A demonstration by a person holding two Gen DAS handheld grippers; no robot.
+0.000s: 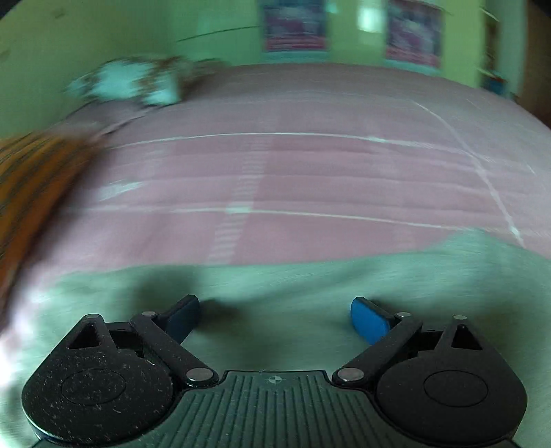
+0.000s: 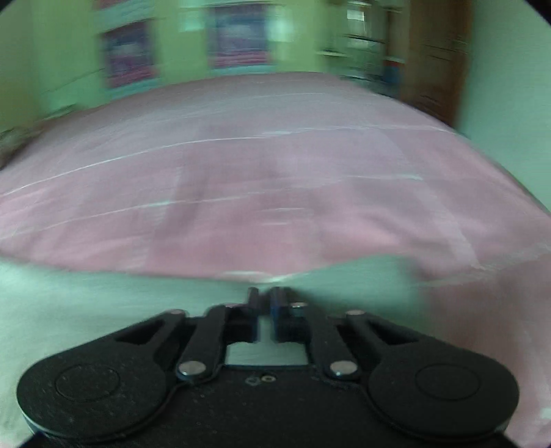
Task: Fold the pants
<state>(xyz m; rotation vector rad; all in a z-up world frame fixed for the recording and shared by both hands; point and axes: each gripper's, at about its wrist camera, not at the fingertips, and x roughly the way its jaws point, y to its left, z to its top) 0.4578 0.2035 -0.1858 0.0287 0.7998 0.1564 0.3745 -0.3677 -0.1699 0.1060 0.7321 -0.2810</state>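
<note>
Pink bedsheet [image 1: 310, 172] under pale green pants [image 1: 275, 286]

Left wrist view: sits on the left gripper [image 1: 275, 318], looking forward and down along its fingers, close over the pale green pants [image 1: 310, 275], which fill the lower frame.
Left wrist reach: across the pink bedspread [image 1: 310, 172] to the green wall [image 1: 103, 34]; an orange cloth [image 1: 31, 179] at the left edge.
Right wrist view: sits on the right gripper [image 2: 265, 299], tilted down the same way, close above the pants [image 2: 103, 293].
Right wrist reach: over the bedspread [image 2: 275, 172] to the wall [image 2: 62, 51].
Shared: pants, bedspread, far wall with dark posters [image 1: 294, 27] [image 2: 237, 38].
Sharpness: both views blurred.
</note>
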